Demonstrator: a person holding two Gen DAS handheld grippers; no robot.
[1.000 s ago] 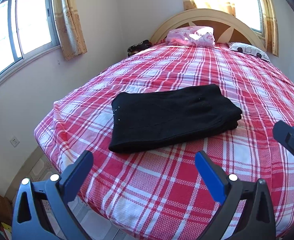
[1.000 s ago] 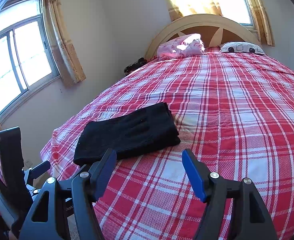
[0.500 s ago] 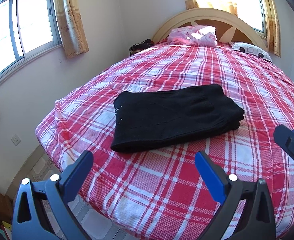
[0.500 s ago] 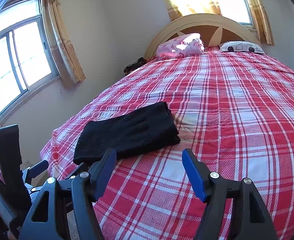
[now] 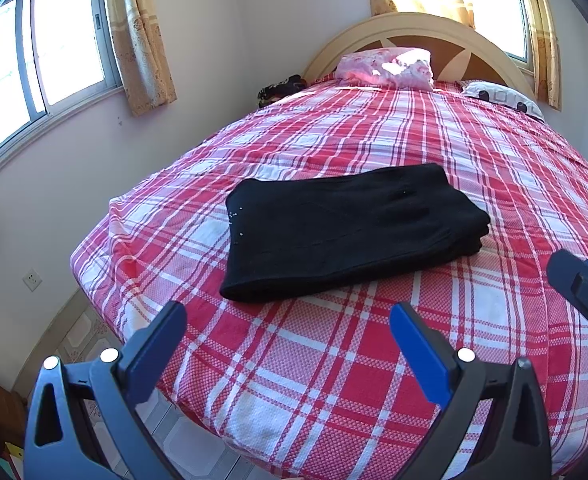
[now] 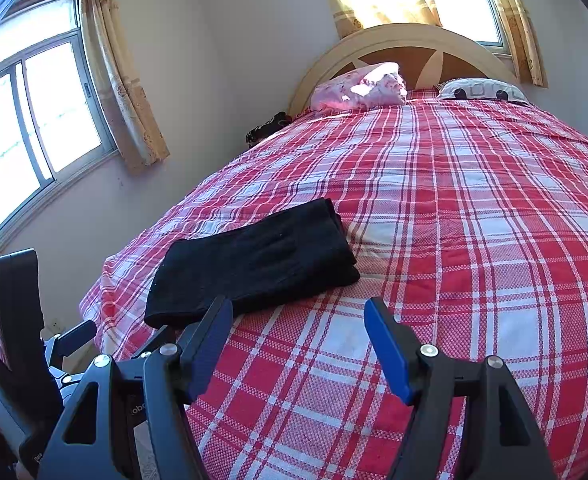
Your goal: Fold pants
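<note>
Black pants (image 5: 346, 228) lie folded into a flat stack on the red plaid bed (image 5: 374, 352), near its left foot corner. They also show in the right wrist view (image 6: 254, 264). My left gripper (image 5: 288, 320) is open and empty, held above the bed's foot edge, short of the pants. My right gripper (image 6: 298, 316) is open and empty, to the right of the pants and nearer me. The tip of the right gripper shows at the right edge of the left wrist view (image 5: 582, 288). The left gripper's body shows at the left of the right wrist view (image 6: 14, 332).
A pink pillow (image 5: 386, 66) and a white patterned pillow (image 5: 502, 98) lie by the headboard (image 5: 414, 30). A dark bundle (image 5: 280, 88) sits at the bed's far left corner. The wall with a window (image 5: 34, 52) runs along the left. Tiled floor (image 5: 82, 344) shows below.
Both grippers have drifted back slightly from the bed and stay open. The pants have not moved.
</note>
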